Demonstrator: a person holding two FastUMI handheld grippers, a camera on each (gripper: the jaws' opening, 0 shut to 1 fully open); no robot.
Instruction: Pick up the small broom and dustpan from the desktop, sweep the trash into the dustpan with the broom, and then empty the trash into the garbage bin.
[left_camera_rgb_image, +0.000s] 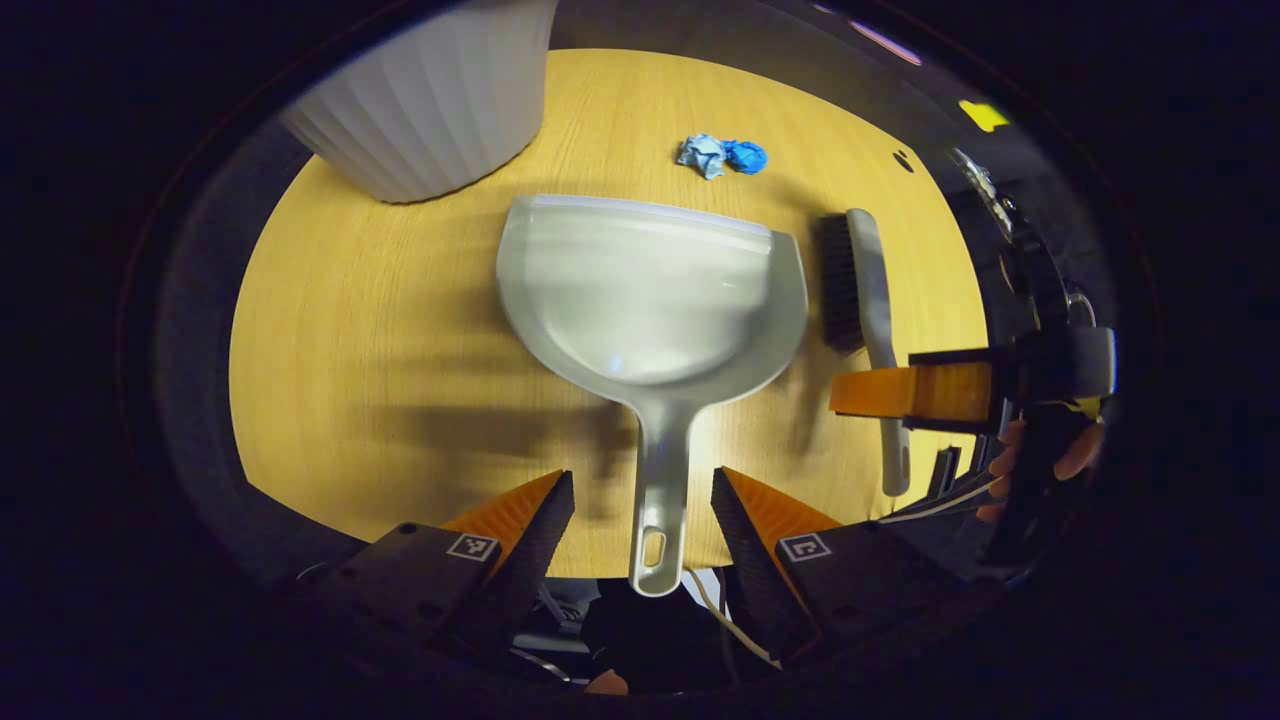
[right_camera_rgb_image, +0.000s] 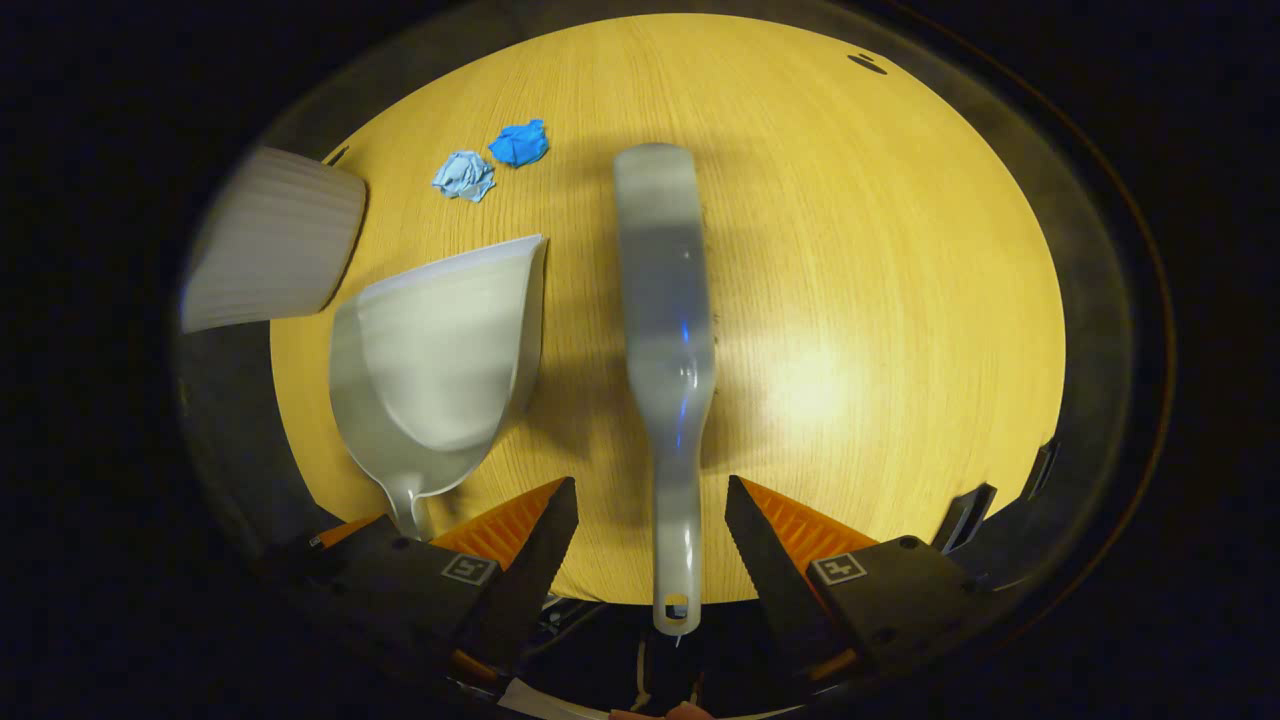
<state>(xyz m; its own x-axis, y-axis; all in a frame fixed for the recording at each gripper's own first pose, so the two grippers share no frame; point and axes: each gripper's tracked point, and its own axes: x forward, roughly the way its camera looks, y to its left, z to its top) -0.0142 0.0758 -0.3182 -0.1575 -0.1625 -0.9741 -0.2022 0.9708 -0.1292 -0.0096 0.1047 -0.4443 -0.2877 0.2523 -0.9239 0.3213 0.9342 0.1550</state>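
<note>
One grey dustpan (left_camera_rgb_image: 650, 300) lies flat on the wooden desktop (left_camera_rgb_image: 380, 340), its handle running back between the fingers of the left gripper (left_camera_rgb_image: 643, 500), whose jaws stand wide apart, touching nothing. One small broom (right_camera_rgb_image: 665, 330) lies just beside the dustpan, bristles toward it, handle pointing back between the fingers of the right gripper (right_camera_rgb_image: 650, 505), also spread wide and empty. Two crumpled blue paper balls (left_camera_rgb_image: 722, 156) sit side by side beyond the dustpan's lip. One white ribbed garbage bin (left_camera_rgb_image: 430, 95) stands at the far left
</note>
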